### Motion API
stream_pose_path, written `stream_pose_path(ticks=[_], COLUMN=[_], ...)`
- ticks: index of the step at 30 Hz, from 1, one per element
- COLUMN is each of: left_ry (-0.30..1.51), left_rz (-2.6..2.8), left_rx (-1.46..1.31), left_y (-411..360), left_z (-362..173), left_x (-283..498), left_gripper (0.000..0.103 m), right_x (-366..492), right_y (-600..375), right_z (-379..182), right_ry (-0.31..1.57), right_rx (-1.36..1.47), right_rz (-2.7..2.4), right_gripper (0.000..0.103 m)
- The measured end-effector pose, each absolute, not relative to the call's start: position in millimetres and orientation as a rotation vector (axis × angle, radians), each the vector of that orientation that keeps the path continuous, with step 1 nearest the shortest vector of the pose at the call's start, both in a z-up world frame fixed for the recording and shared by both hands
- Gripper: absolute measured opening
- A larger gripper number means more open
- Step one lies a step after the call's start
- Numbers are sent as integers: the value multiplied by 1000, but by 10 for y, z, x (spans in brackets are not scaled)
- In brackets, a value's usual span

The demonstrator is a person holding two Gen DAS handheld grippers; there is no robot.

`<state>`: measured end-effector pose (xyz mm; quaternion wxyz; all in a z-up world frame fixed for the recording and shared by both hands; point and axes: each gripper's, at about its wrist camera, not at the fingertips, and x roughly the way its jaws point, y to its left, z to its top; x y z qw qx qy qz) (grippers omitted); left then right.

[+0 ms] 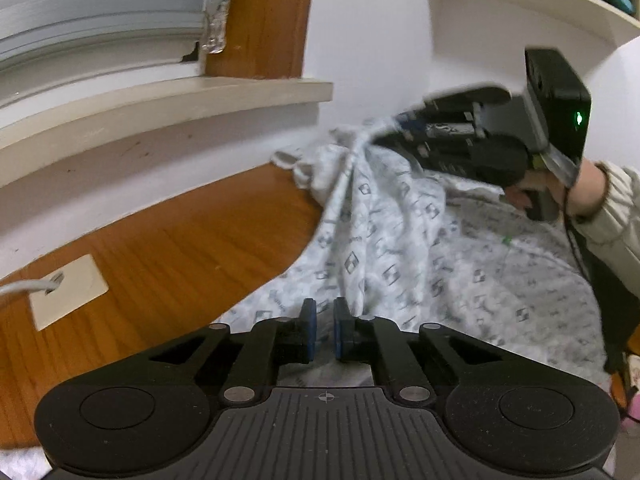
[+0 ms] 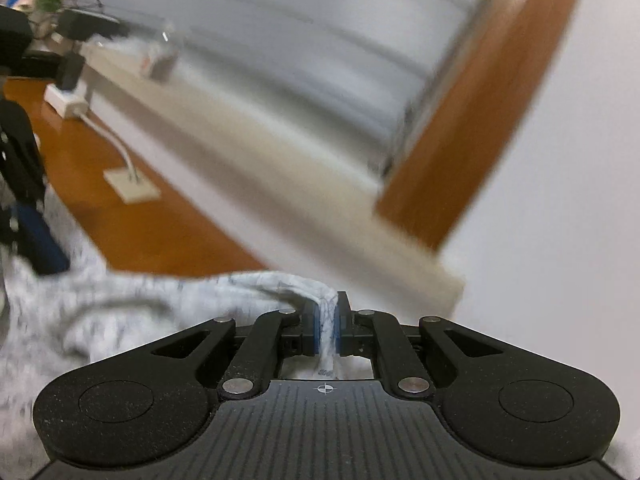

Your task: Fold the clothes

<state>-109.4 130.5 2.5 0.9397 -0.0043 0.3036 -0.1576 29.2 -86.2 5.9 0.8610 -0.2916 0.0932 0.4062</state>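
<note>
Lying across the wooden floor (image 1: 168, 248) below the window sill (image 1: 160, 112), the patterned grey-white garment (image 1: 400, 264) is lifted at one bunched edge by the right gripper (image 2: 329, 322), its jaws clamped on a fold of cloth. The left gripper (image 1: 325, 330) has its jaws nearly together, and no cloth shows between the pads (only fabric underneath). A mistimed pull could drag that fold free. Only the left view shows the hand (image 1: 560, 192) and sleeve (image 1: 616, 208).

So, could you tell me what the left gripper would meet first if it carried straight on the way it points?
Most likely the patterned garment just ahead of the left gripper; depth is uncertain.
</note>
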Motion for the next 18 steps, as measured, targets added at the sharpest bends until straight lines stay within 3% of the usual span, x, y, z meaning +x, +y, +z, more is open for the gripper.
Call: stream_pose_path(ticks=[1, 9, 18], left_ry=[618, 575, 665], left_rz=[-317, -222, -93], left_rx=[-18, -6, -17], left_y=[1318, 1579, 2322], left_z=[25, 173, 291], left_x=[-1103, -1364, -1577], left_gripper=[11, 63, 62], right_x=[301, 316, 292], right_y=[-908, -1113, -1089], right_z=[-6, -169, -170], right_ry=[222, 283, 264], right_rx=[-593, -466, -480], right_rz=[848, 848, 840], right_gripper=[8, 8, 9])
